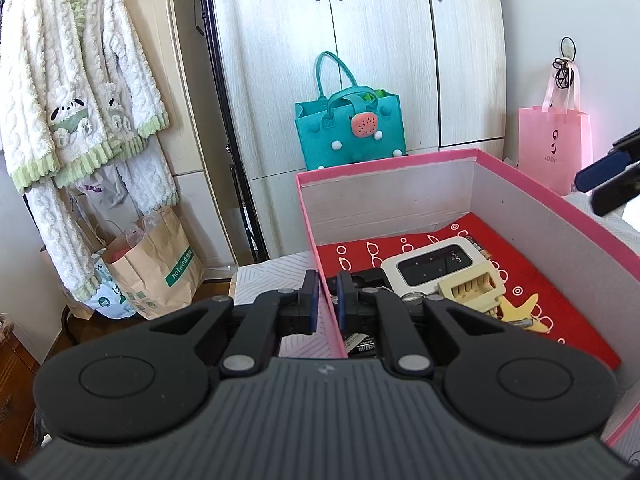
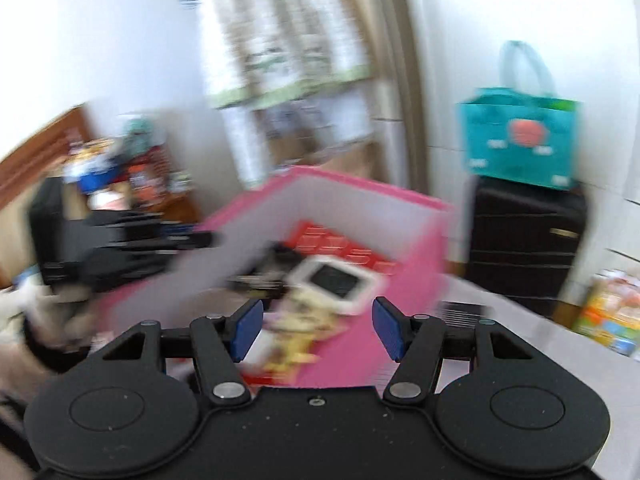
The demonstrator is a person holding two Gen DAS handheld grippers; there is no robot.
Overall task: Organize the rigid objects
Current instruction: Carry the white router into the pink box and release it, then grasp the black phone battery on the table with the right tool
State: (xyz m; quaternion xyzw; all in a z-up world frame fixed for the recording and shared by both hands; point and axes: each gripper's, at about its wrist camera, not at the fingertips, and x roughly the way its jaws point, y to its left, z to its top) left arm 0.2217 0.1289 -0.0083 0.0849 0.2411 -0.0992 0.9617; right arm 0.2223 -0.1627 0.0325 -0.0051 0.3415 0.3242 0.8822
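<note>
Left hand-held gripper (image 1: 325,300) pinches the pink box (image 1: 552,216) wall, steadying it. Right hand-held gripper (image 2: 318,326) hovers above the box, jaws apart, empty. White wifi device (image 1: 436,266) lies inside. Approach slowly; keep box braced.

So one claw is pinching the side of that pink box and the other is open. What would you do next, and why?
Probably pull the open right gripper back from the pink box to fetch another loose item. Its jaws are apart and empty, so nothing is left to drop. The left gripper is clamped on the box wall, steadying it, and the wifi router, comb and other bits already lie inside.
</note>
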